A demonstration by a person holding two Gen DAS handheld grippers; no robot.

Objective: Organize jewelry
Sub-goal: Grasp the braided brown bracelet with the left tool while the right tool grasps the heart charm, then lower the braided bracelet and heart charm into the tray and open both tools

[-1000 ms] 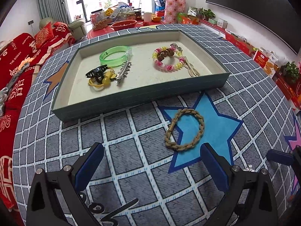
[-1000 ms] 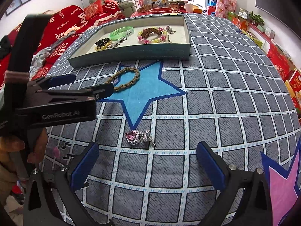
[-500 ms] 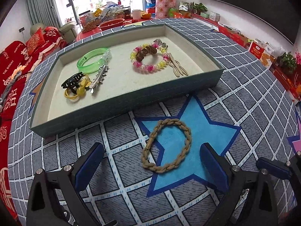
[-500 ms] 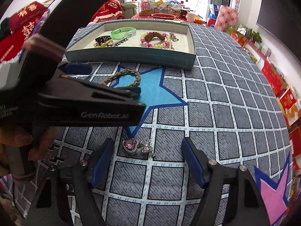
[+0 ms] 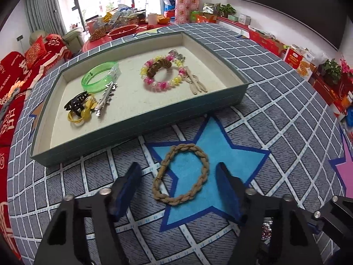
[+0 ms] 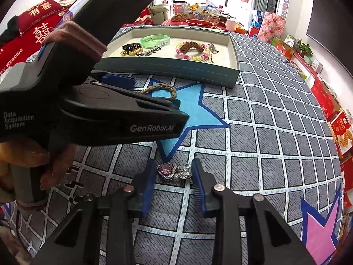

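Note:
A braided brown bracelet (image 5: 181,174) lies on the blue star of the patterned cloth, just in front of the grey-green tray (image 5: 141,123). My left gripper (image 5: 177,167) straddles it; its jaws are closing, with a thin gap still showing on each side. A pink heart brooch (image 6: 174,171) with silver trim rests on the cloth between the pads of my right gripper (image 6: 173,165). Those jaws are closing too, and the pads stand just beside it. In the right wrist view the left gripper (image 6: 155,93) hangs over the bracelet (image 6: 161,87).
The tray (image 6: 167,68) holds a green bangle (image 5: 99,80), a pink and yellow bead bracelet (image 5: 162,81), hair clips and yellow ties (image 5: 81,110). A hand (image 6: 44,161) grips the left tool. A red sofa is at the left, and boxes line the right wall.
The left gripper slid toward the tray until the braided bracelet lay between its fingers, then its jaws narrowed. The right jaws drew in from wide apart to close beside the brooch.

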